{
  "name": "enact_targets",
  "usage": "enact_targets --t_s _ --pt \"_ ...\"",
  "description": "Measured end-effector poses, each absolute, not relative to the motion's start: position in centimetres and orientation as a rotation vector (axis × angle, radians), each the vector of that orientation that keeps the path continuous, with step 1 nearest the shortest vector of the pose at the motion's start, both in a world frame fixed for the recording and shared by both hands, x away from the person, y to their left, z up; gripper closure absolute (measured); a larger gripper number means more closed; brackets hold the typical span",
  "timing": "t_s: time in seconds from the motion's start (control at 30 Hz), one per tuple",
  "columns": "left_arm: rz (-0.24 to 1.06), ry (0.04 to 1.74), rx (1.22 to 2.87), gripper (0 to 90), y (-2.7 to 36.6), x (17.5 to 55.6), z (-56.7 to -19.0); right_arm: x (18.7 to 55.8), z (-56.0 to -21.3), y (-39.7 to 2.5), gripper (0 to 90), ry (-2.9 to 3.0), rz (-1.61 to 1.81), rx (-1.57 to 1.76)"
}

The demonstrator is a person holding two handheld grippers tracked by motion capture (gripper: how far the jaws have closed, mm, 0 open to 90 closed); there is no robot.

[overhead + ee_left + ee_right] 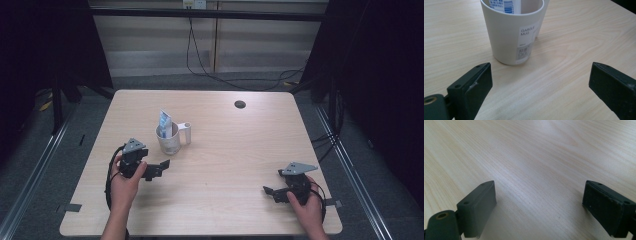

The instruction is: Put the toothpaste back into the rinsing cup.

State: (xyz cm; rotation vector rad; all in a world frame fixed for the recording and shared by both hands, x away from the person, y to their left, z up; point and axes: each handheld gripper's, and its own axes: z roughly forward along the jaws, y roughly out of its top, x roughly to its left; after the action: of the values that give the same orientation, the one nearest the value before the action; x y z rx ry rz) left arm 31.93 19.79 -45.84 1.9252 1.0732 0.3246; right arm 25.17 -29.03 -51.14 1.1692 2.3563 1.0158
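A pale wood-grain rectangular table (225, 150) carries the scene, with a small dark round hole (240, 104) near its far edge. Left of the table's middle stands an upright white plastic mug with a side handle (169, 138), labelled "GARGLE MUG", and a blue-and-white printed tube (165, 120) pokes up out of it. The left tongs (159, 168), held in a hand (125, 180) at the near left, sit just beside the mug on its near side, jaws spread wide and gripping nothing; the left gripper view has the mug (511, 35) standing ahead between them, a little left of centre. The right tongs (270, 192) rest low over bare table at the near right, well apart from the mug, jaws likewise spread and empty. The step in hand looks like a reach for the mug: it would go best by centring the jaws on the mug wall, low enough to keep it from tipping, and closing gently so the tube inside stays put.
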Motion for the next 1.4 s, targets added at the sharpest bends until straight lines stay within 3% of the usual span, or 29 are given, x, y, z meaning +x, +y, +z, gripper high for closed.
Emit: enact_targets --t_s 1.4 --pt "0.322 1.106 2.086 7.4 22.9 28.8 -49.9 25.2 -51.1 -29.0 11.1 2.356 1.016 1.170"
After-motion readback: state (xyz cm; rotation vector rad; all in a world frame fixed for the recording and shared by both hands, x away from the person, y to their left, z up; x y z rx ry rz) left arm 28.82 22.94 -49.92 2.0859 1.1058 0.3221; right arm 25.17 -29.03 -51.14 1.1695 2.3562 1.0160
